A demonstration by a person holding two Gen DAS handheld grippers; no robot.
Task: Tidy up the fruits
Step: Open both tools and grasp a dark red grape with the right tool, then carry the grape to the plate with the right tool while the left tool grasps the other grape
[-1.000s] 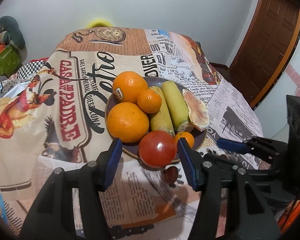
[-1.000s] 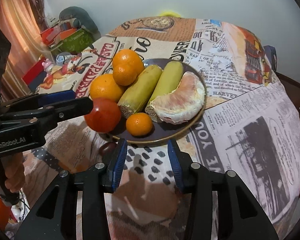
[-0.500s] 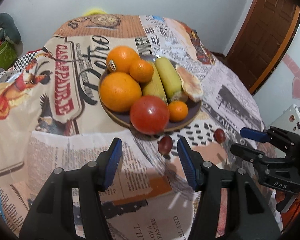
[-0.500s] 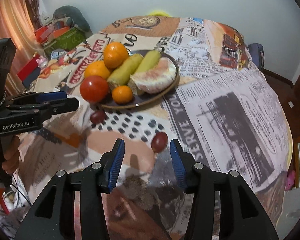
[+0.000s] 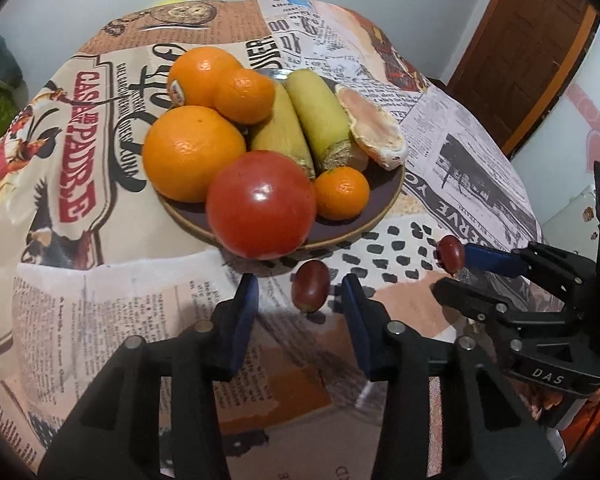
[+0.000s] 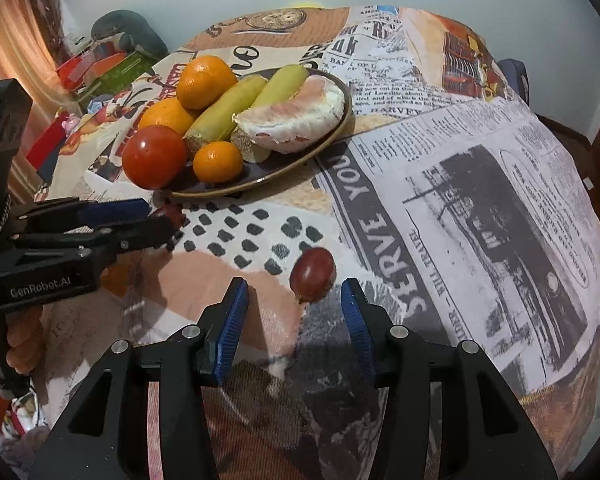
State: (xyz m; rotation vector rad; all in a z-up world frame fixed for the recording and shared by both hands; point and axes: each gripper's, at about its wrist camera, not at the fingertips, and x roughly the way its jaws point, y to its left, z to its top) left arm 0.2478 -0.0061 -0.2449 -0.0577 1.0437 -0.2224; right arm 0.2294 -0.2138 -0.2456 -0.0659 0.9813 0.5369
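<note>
grape (image 6: 168, 213) half hidden behind left gripper (image 6: 162, 220)

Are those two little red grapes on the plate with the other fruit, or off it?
Off it. Both grapes lie on the tablecloth, in front of the plate, each between open gripper fingers.

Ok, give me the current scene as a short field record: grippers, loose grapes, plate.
left gripper: open, fingers either side of a grape lying on the tablecloth
right gripper: open, around second grape, not gripped
plate: holds tomato, oranges, two corn cobs, peeled citrus segment
grapes on plate: none
</note>
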